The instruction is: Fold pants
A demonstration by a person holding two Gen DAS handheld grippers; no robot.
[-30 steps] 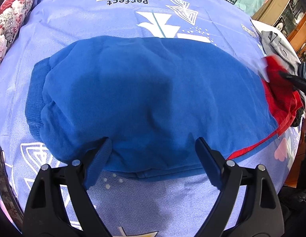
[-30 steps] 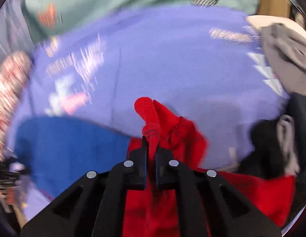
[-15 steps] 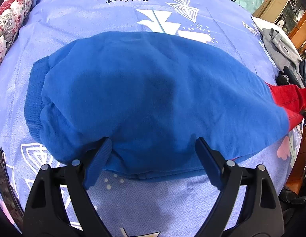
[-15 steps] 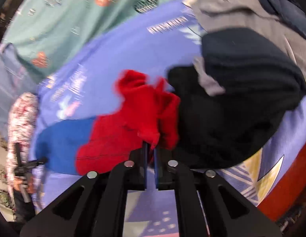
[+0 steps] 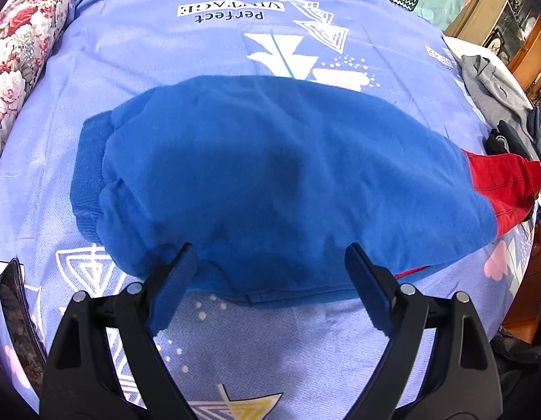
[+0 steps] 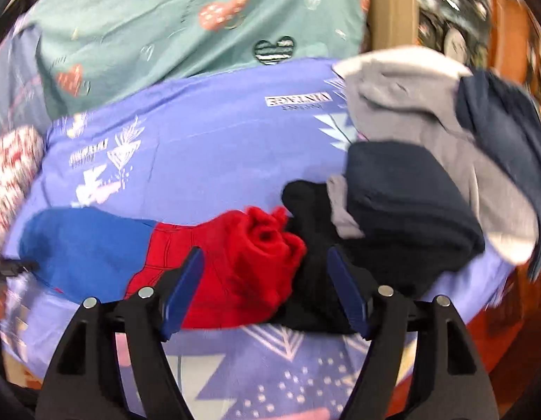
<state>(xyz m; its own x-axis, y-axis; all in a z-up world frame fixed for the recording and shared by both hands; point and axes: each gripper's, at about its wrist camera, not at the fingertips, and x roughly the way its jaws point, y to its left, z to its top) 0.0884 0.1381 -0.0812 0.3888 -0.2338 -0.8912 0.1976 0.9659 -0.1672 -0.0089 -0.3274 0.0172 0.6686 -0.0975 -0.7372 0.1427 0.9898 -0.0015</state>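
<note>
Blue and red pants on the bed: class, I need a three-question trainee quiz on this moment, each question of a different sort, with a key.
1. True or false: the left hand-held gripper is clamped on the blue and red pants.
2. Multiple choice: which part of the pants lies nearest the pile of dark and grey clothes? A) the blue part B) the red part C) neither, no pile is in view
3. Fill in: the pants lie on a ______ printed bedsheet.

Key
1. False. Its jaws stand wide apart over the near edge of the blue cloth.
2. B. The bunched red end touches the black garment, with the right hand-held gripper opening above it.
3. Purple.
</note>
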